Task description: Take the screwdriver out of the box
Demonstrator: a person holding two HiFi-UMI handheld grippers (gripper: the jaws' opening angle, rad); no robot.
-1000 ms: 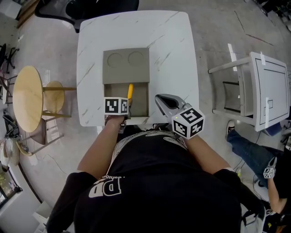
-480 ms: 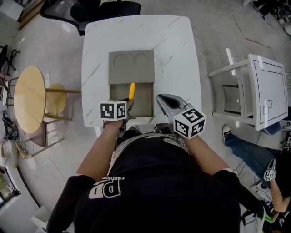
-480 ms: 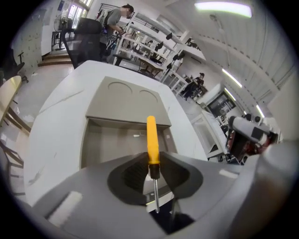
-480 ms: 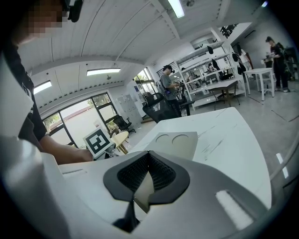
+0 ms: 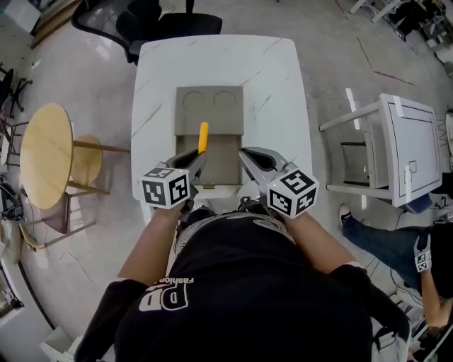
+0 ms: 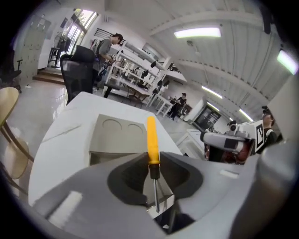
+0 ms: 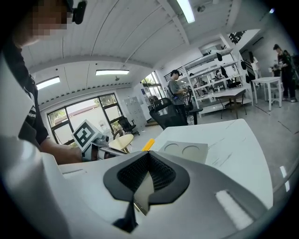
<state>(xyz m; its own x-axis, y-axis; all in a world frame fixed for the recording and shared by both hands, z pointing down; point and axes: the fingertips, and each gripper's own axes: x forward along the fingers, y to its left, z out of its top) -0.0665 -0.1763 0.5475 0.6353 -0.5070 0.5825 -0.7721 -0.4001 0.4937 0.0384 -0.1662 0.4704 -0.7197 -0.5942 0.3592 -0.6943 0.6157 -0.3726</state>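
A grey box (image 5: 209, 112) lies on the white marble table (image 5: 272, 85), with its two-circle lid at the far end and its open tray nearer me. The screwdriver (image 5: 203, 136) has a yellow handle (image 6: 151, 139) and a thin metal shaft. My left gripper (image 6: 153, 169) is shut on it just below the handle and holds it raised over the tray (image 5: 224, 161). The handle points away from me. My right gripper (image 5: 245, 153) hovers shut at the tray's right edge with nothing in it (image 7: 148, 158). From the right gripper view, the box (image 7: 185, 150) lies ahead.
A round wooden table (image 5: 42, 152) and a stool stand to the left. A black office chair (image 5: 152, 21) sits beyond the table's far edge. A white frame stand (image 5: 400, 145) is to the right, with a person's leg (image 5: 382, 237) beside it. Shelving and several people fill the background.
My left gripper has drawn back toward me and tilted, lifting the screwdriver up from the tray. The right gripper has hardly moved.
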